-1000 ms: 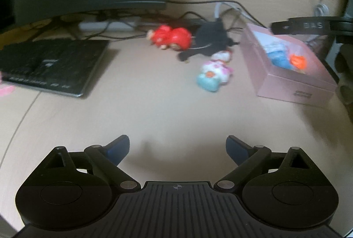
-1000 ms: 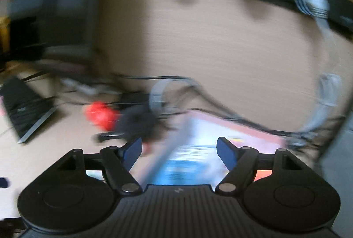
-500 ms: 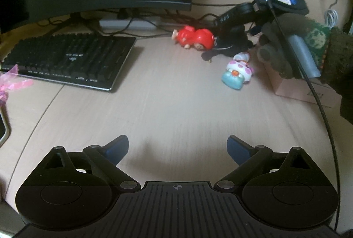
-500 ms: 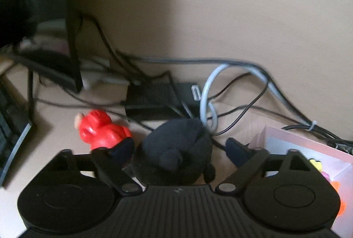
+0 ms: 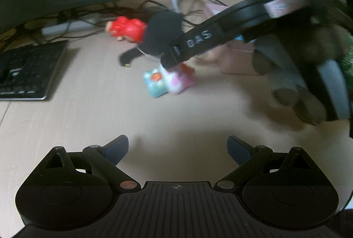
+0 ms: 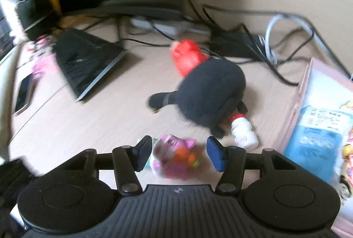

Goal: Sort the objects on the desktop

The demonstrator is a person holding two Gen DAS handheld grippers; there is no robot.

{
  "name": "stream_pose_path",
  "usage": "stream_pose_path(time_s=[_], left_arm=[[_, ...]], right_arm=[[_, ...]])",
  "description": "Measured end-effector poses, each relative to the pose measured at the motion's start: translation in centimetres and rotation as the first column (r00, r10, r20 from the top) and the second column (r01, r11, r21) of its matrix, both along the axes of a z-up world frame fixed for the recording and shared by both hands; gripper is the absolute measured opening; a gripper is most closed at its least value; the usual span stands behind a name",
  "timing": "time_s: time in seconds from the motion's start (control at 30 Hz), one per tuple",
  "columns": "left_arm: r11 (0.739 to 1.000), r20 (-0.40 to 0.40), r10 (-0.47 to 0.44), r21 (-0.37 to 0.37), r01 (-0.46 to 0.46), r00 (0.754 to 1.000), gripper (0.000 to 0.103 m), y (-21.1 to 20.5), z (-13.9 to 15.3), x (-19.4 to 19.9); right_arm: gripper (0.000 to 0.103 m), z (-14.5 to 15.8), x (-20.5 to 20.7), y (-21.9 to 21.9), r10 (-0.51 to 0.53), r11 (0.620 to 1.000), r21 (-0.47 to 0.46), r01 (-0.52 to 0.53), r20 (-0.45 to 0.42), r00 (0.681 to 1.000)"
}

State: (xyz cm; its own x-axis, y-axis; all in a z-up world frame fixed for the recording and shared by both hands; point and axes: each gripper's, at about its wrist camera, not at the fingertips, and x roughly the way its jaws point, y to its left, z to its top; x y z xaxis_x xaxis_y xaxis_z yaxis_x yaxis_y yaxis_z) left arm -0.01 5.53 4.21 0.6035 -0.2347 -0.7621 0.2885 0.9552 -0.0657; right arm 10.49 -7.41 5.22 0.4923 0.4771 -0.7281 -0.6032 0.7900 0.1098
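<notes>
A small pink-and-teal toy figure (image 6: 174, 158) lies on the beige desk (image 6: 110, 123) between the blue pads of my right gripper (image 6: 179, 155). The jaws are closing around it; the left pad is at its edge and a gap shows at the right pad. In the left wrist view the same toy (image 5: 167, 81) lies under that gripper's black finger (image 5: 194, 44), held by a gloved hand (image 5: 297, 83). My left gripper (image 5: 177, 147) is open over bare desk, well short of the toys.
Just behind the figure are a black plush (image 6: 211, 94), a red toy (image 6: 187, 57) and a small white bottle (image 6: 242, 132). A pink box (image 6: 304, 92) holding a blue pack stands on the right. A keyboard (image 6: 88, 61), a monitor and tangled cables (image 6: 275, 46) lie behind.
My right gripper has come down from over the black plush to the pink-and-teal figure, and its jaws have narrowed. In the left wrist view, that gripper and the gloved hand now loom closer.
</notes>
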Motion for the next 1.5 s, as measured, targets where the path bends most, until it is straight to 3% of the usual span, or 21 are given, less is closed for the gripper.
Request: stream_pose_path(time_s=[0.07, 0.13, 0.23, 0.33, 0.5, 0.57, 0.67, 0.8, 0.93, 1.0, 1.13, 1.2, 1.27, 1.3, 1.4, 1.5], left_arm=[[1.0, -0.006, -0.011, 0.002, 0.011, 1.0, 0.099, -0.5, -0.1, -0.2], [1.0, -0.016, -0.009, 0.014, 0.009, 1.0, 0.099, -0.6, -0.3, -0.4], [0.999, -0.024, 0.009, 0.035, -0.008, 1.0, 0.099, -0.6, -0.5, -0.7], [0.998, -0.028, 0.028, 0.052, -0.026, 0.999, 0.099, -0.4, -0.4, -0.8], [0.995, -0.035, 0.03, 0.095, -0.027, 0.999, 0.099, 0.1, -0.2, -0.6], [0.993, -0.035, 0.027, 0.115, -0.022, 0.999, 0.099, 0.5, -0.1, -0.2], [0.991, -0.033, 0.017, 0.133, -0.012, 0.999, 0.099, 1.1, 0.0, 0.6], [0.991, -0.007, 0.016, 0.135, -0.015, 1.0, 0.099, 1.5, 0.6, 2.6], [0.997, 0.074, 0.037, 0.071, -0.043, 0.997, 0.099, 0.8, 2.2, 5.7], [0.998, 0.133, 0.047, 0.041, -0.053, 0.99, 0.099, -0.2, 2.9, 8.0], [0.994, 0.173, 0.089, 0.049, -0.099, 0.981, 0.098, -2.9, 2.4, 13.9], [0.992, 0.161, 0.09, 0.075, -0.103, 0.983, 0.09, -4.2, 1.6, 16.5], [0.99, 0.139, 0.08, 0.103, -0.095, 0.987, 0.073, -5.1, 0.9, 18.0], [0.99, 0.126, 0.07, 0.11, -0.084, 0.99, 0.071, -5.3, 0.6, 18.6], [0.989, 0.132, 0.035, 0.139, -0.053, 0.991, 0.065, -5.3, 0.6, 17.7], [0.985, 0.148, -0.062, 0.167, 0.037, 0.987, 0.064, -4.7, 2.0, 13.6]], right_arm=[[0.073, 0.8, -1.7, -1.0, -0.003, 1.0, -0.006, 0.004, 0.081, 0.997], [0.076, 0.8, -2.4, -1.4, -0.008, 1.0, -0.013, 0.01, 0.121, 0.993], [0.082, 0.0, -2.0, -1.0, -0.01, 1.0, -0.005, 0.011, 0.107, 0.994], [0.082, -1.4, -0.9, 0.7, -0.004, 1.0, 0.016, 0.003, 0.071, 0.997], [0.081, -3.6, -0.7, 3.2, 0.003, 1.0, -0.021, -0.001, 0.092, 0.996], [0.059, -3.3, -1.1, 2.8, 0.017, 1.0, -0.002, -0.017, 0.069, 0.997], [0.043, -2.9, -2.5, 0.8, 0.003, 1.0, -0.013, -0.002, 0.087, 0.996], [0.042, -3.4, -4.1, -3.7, -0.089, 0.995, -0.047, 0.092, 0.071, 0.994], [0.042, -3.3, -6.2, -8.7, -0.235, 0.97, -0.054, 0.238, 0.057, 0.97], [0.045, -2.8, -7.2, -10.9, -0.301, 0.952, -0.041, 0.303, 0.053, 0.952], [0.066, -1.7, -8.9, -12.8, -0.397, 0.917, -0.016, 0.4, 0.074, 0.915], [0.072, -1.4, -9.7, -13.0, -0.411, 0.91, -0.018, 0.414, 0.092, 0.907], [0.077, -1.1, -10.6, -12.9, -0.415, 0.907, -0.029, 0.421, 0.114, 0.903], [0.077, -1.1, -11.1, -12.8, -0.414, 0.906, -0.036, 0.421, 0.124, 0.902], [0.082, -0.7, -12.1, -12.8, -0.414, 0.903, -0.056, 0.427, 0.154, 0.897], [0.087, -0.6, -13.0, -13.3, -0.421, 0.897, -0.063, 0.438, 0.188, 0.888]])
